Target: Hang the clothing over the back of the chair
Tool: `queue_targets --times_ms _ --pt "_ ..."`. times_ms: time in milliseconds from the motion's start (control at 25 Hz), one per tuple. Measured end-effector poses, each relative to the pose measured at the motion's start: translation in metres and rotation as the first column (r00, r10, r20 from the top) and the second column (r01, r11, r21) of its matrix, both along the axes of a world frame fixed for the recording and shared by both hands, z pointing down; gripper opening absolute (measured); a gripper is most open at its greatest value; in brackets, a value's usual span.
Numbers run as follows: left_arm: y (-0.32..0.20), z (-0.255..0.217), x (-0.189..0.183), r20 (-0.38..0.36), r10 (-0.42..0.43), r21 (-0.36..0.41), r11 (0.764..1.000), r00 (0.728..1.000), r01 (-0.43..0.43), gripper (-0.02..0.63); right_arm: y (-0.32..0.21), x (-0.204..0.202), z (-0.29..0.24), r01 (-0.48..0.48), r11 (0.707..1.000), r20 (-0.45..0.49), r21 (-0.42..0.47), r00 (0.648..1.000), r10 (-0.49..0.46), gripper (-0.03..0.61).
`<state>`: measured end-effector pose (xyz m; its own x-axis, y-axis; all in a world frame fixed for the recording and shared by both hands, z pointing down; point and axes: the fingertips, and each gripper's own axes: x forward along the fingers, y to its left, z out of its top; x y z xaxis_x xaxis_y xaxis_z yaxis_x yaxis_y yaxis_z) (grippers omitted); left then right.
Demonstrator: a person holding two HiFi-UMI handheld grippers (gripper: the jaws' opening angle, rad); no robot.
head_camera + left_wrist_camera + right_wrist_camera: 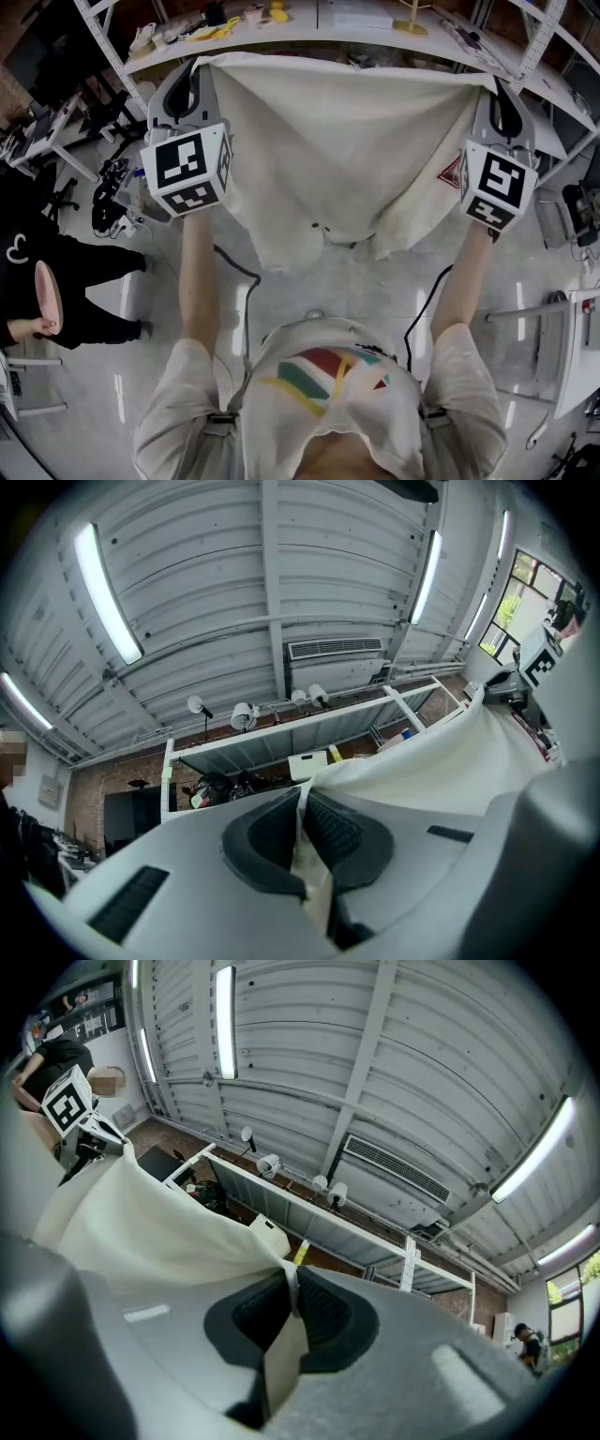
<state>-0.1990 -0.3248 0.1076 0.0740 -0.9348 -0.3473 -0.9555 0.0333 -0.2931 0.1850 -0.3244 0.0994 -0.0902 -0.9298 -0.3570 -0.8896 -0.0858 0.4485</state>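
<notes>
A cream-white garment (337, 159) hangs spread out in front of me, held up by its two top corners. My left gripper (200, 66) is shut on the left corner and my right gripper (494, 86) is shut on the right corner. In the left gripper view the garment (422, 761) is pinched between the dark pads (333, 832), and the gripper (302, 803) tilts up toward the ceiling. The right gripper view shows the same: the gripper (292, 1288) clamps the garment (141, 1232), which stretches away left. No chair shows in any view.
A white shelving bench (319, 28) with small items runs behind the garment. A person in black (37, 281) stands at the left. White table frames (562, 328) sit at the right. Cables (239, 272) trail over the grey floor beneath me.
</notes>
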Motion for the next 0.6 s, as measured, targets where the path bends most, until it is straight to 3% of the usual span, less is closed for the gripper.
queue_targets --times_ms 320,600 --pt "-0.011 -0.019 0.002 0.019 0.004 0.035 0.999 1.0 -0.004 0.015 -0.011 0.002 -0.019 -0.013 0.999 -0.009 0.039 1.0 0.013 0.012" --pt "-0.04 0.031 0.0 0.008 0.007 -0.09 0.996 1.0 -0.006 0.015 -0.039 0.001 0.027 -0.011 0.997 -0.026 -0.079 1.0 0.009 0.012"
